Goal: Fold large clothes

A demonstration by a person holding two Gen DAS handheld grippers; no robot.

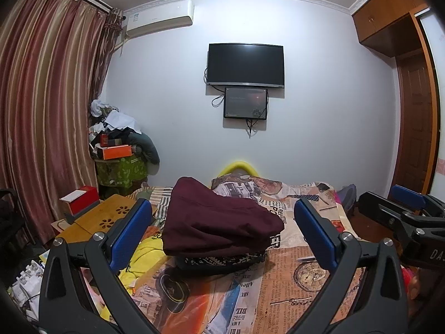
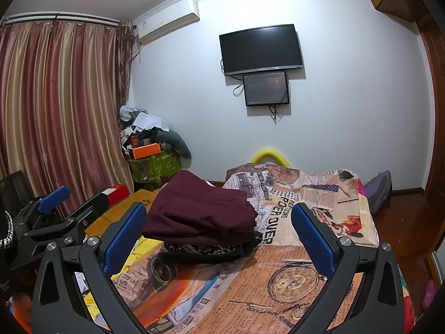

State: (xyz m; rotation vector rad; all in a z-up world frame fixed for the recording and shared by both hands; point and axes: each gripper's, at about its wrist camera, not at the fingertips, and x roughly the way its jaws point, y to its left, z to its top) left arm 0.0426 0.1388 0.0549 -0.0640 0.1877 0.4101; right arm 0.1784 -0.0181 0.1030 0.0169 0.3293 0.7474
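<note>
Both grippers, left gripper [image 1: 222,231] and right gripper [image 2: 219,231], hover spread wide and empty, the folded maroon garment [image 1: 217,222] lying ahead between their fingers, untouched

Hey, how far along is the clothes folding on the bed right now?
Done: a maroon garment lies folded atop a black patterned one. In hand: nothing; the left gripper and right gripper are open and empty. Left: yellow clothing beside the stack looks unfolded.
</note>
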